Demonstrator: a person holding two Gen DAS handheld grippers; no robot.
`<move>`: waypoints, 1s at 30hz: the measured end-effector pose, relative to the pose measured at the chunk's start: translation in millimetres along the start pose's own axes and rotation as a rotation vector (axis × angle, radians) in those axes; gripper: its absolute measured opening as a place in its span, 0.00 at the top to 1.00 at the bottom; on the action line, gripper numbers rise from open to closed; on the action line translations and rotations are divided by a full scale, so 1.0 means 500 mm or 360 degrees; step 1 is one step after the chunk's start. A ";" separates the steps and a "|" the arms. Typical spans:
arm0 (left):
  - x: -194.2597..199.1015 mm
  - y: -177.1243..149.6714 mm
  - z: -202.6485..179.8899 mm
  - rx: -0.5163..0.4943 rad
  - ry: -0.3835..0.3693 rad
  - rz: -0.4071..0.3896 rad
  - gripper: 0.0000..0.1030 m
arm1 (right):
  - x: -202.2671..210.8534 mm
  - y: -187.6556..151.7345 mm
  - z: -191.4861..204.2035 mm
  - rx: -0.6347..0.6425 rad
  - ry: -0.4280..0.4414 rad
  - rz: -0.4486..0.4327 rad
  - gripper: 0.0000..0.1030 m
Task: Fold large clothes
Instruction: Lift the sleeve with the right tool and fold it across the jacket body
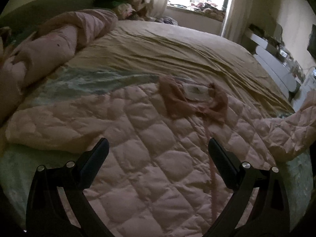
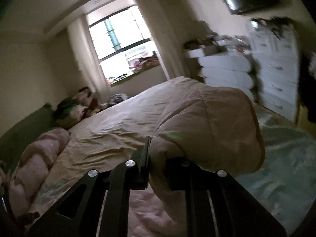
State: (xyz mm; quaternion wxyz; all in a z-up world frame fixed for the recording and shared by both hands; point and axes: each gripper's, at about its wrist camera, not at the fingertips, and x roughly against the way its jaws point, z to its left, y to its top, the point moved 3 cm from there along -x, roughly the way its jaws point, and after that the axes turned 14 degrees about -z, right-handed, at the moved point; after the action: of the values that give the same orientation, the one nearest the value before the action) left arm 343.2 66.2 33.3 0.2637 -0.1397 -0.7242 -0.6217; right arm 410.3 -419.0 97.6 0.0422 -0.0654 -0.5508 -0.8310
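A large pink quilted coat [image 1: 150,150] lies spread inside-up on the bed, its brown collar lining and white label [image 1: 194,91] facing me. My left gripper [image 1: 158,148] is open and empty, hovering just above the coat's middle. My right gripper [image 2: 158,150] is shut on a bunched part of the pink coat [image 2: 209,126], lifted above the bed; the cloth hides its right finger. In the left wrist view the lifted part of the coat [image 1: 292,130] rises at the right edge.
The bed has a tan sheet [image 1: 167,45] and a pale green patterned cover [image 2: 276,167]. A rolled pink duvet [image 1: 59,41] lies along the left. Pillows and soft toys [image 1: 126,7] are at the head. White drawers [image 2: 276,67] stand right of the bed, under a window [image 2: 118,45].
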 end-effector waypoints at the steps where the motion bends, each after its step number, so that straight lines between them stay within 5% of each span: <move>1: 0.003 0.004 0.008 0.0005 0.0001 -0.0002 0.09 | -0.007 0.001 0.035 0.0032 0.0037 0.0006 0.88; 18: 0.033 0.048 0.140 0.0133 -0.0077 -0.0025 0.09 | -0.074 -0.114 0.436 0.0368 0.0404 0.0173 0.88; 30: 0.007 0.000 0.191 0.0191 -0.0088 0.0047 0.09 | -0.101 -0.360 0.589 0.0600 0.0547 0.0445 0.88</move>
State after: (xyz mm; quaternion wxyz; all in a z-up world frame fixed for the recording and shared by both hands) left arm 320.6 158.8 26.9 0.2606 -0.1514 -0.7651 -0.5690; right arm 453.0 -77.9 39.3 0.2604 0.0102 -0.6659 -0.6990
